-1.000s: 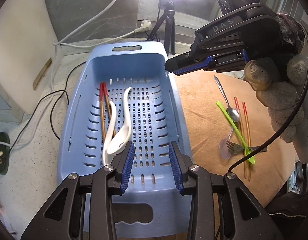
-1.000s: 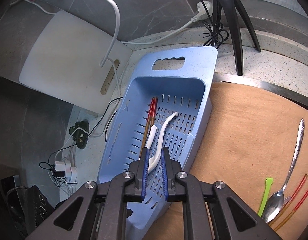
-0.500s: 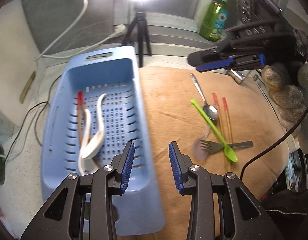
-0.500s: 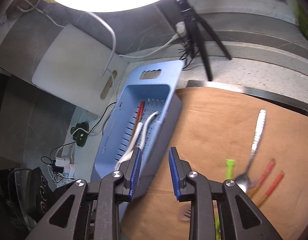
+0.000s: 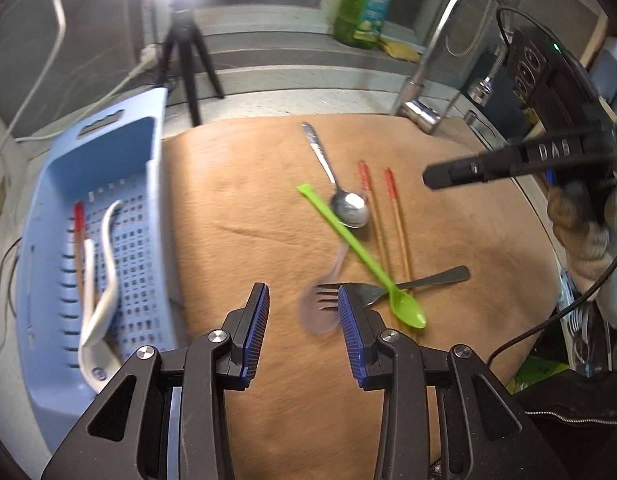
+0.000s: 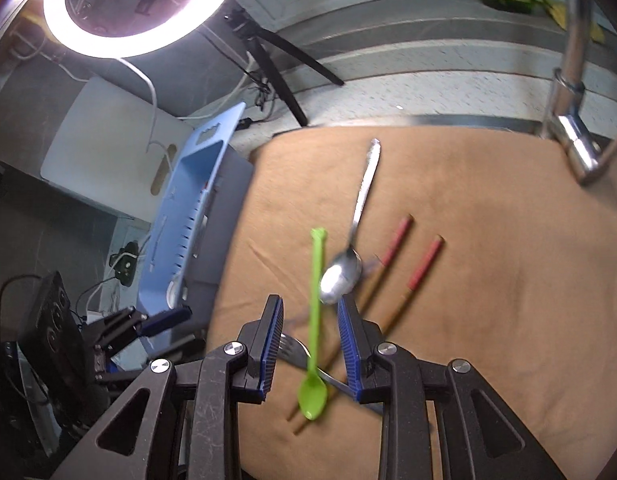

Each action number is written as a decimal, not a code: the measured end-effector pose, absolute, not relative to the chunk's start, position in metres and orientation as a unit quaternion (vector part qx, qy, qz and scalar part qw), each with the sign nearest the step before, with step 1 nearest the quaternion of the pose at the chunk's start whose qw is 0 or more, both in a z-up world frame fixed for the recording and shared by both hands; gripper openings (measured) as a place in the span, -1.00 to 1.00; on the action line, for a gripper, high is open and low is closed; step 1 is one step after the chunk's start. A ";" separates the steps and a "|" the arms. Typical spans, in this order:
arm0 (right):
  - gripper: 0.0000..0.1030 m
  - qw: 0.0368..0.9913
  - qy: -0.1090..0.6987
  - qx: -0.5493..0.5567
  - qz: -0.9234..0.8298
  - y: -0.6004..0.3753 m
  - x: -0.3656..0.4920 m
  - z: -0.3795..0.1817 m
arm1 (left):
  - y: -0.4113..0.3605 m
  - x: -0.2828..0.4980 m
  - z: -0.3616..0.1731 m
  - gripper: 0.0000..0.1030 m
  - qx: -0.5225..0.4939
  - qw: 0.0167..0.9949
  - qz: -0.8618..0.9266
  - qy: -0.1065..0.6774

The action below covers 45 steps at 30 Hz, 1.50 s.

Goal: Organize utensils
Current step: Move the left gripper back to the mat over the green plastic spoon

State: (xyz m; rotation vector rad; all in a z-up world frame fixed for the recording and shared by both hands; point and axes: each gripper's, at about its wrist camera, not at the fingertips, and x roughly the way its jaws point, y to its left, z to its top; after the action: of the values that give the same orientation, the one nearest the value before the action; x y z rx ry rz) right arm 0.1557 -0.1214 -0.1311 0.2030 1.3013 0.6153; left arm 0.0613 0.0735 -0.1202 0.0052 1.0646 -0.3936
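On the brown mat (image 5: 248,208) lie a metal spoon (image 5: 348,208), a green spoon (image 5: 360,252), two red-tipped chopsticks (image 5: 396,220), a metal fork (image 5: 428,278) and a translucent purple spoon (image 5: 320,308). The blue basket (image 5: 88,168) at left holds white spoons (image 5: 104,300) and red-tipped chopsticks (image 5: 78,220). My left gripper (image 5: 303,300) hovers open over the purple spoon's bowl, holding nothing. My right gripper (image 6: 309,308) is open and empty above the green spoon (image 6: 314,320), with the metal spoon (image 6: 342,276) and fork (image 6: 292,350) close by. From the left wrist view, the right gripper (image 5: 432,178) hangs at the right.
A ring light (image 6: 136,8) on a tripod (image 5: 184,60) stands behind the basket. A faucet (image 5: 440,60) and a green soap bottle (image 5: 364,0) are at the back right. A white cutting board (image 6: 104,152) and cables (image 6: 124,264) lie left of the basket.
Both grippers have swung right, from over the blue basket to over the utensils on the mat. The right gripper's jaws have opened from nearly shut.
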 end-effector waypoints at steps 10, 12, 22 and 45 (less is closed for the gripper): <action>-0.50 0.737 0.616 0.106 0.256 -0.149 0.135 -0.160 | 0.039 0.070 -0.132 -0.34 -0.003 0.822 -0.226 0.523; -0.50 0.738 0.616 0.115 0.250 -0.153 0.136 -0.162 | 0.034 0.072 -0.134 -0.34 -0.006 0.818 -0.230 0.527; -0.50 0.734 0.615 0.150 0.244 -0.157 0.154 -0.164 | 0.021 0.082 -0.139 -0.34 -0.017 0.809 -0.234 0.539; -0.50 0.698 0.668 0.148 0.212 -0.138 0.171 -0.205 | 0.016 0.093 -0.146 -0.49 -0.007 0.803 -0.228 0.551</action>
State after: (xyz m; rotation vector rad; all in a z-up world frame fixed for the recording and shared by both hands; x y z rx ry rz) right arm 0.1712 -0.1380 -0.2054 0.3299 1.4900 0.4720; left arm 0.0932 0.0156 -0.1462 -0.0151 1.1799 -0.4892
